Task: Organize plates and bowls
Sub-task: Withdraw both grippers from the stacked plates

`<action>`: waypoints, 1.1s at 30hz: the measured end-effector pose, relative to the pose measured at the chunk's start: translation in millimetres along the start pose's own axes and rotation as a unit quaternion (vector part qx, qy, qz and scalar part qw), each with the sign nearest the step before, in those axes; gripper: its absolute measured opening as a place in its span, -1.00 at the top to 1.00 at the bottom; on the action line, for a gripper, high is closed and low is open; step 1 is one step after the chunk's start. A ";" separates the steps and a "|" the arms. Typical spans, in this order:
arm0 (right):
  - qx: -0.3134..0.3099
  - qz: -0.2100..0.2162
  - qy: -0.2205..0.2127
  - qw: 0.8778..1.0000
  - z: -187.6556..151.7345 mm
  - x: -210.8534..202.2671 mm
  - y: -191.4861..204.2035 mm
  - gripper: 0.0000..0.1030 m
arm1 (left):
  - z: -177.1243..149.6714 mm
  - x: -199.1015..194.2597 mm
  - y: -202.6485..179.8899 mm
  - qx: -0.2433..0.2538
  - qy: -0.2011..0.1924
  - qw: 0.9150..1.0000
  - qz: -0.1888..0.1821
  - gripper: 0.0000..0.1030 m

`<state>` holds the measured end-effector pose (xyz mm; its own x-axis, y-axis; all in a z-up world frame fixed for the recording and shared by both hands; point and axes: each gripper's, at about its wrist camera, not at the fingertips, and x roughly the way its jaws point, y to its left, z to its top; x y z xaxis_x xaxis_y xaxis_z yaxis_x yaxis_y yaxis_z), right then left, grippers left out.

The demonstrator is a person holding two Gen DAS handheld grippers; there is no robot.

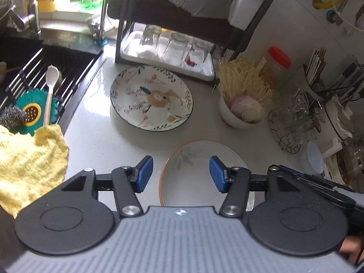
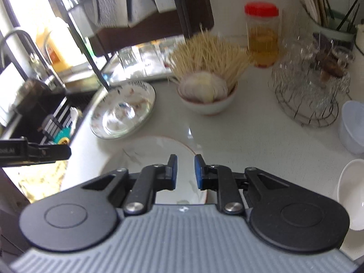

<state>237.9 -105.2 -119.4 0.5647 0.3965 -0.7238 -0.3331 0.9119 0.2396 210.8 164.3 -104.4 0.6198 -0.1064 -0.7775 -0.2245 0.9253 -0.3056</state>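
Crowded white tabletop [image 1: 95,141] beside a dark sink [image 1: 34,68], dish rack [image 1: 182,22] at the back. Two plates lie flat on it: a rabbit-pattern plate [image 1: 151,97] near the rack's foot, and an orange-rimmed plate [image 1: 195,159] nearer the person, the two just apart. Left hand-held gripper [image 1: 180,174] hangs above the orange-rimmed plate, jaws about half spread, nothing between the pads. Right hand-held gripper [image 2: 185,170] is over the same plate's near side, jaws narrow with a visible gap, empty as far as the view shows. Neither touches a plate. Risks, as judged: both plates sit flat, so a pad must slip under a thin rim; a poor bite could let glazed ceramic slide and drop. Both tools over one plate could collide. Close to the right stand a bowl of toothpicks [image 1: 241,104], a wire basket of glasses [image 1: 293,122] and small white bowls [image 2: 352,127]; a swinging plate edge could tip them. Yellow cloth [image 1: 29,161] lies at the left and could snag.
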 end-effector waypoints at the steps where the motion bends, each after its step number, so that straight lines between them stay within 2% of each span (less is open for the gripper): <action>1: 0.003 0.004 -0.010 1.000 2.9 -7.8 2.4 0.60 | 1.2 -8.7 -2.2 0.009 -0.010 1.000 0.003 -0.18; 6: -0.008 0.011 -0.057 0.998 8.3 -47.2 21.8 0.60 | 2.5 -50.6 -12.6 0.043 -0.051 0.998 0.007 -0.18; 11: -0.006 0.032 -0.096 0.995 4.6 -83.5 37.0 0.60 | -4.5 -88.5 -15.0 0.062 -0.085 0.994 -0.009 -0.18; 19: 0.001 0.031 -0.130 0.991 -12.7 -132.9 54.7 0.60 | -23.2 -138.8 -18.8 0.084 -0.117 0.989 -0.016 -0.18; 28: 0.018 0.010 -0.147 0.989 -45.0 -168.8 66.5 0.60 | -55.2 -170.4 -25.9 0.113 -0.118 0.986 -0.032 -0.18; 33: 0.027 -0.011 -0.153 0.988 -64.6 -176.3 67.7 0.60 | -73.0 -172.5 -26.6 0.122 -0.121 0.984 -0.041 -0.18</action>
<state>67.0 -120.2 -17.3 0.7757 0.3820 -0.5023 -0.2814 0.9219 0.2664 54.9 131.4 -2.3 0.7964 -0.1214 -0.5925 0.0019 0.9802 -0.1981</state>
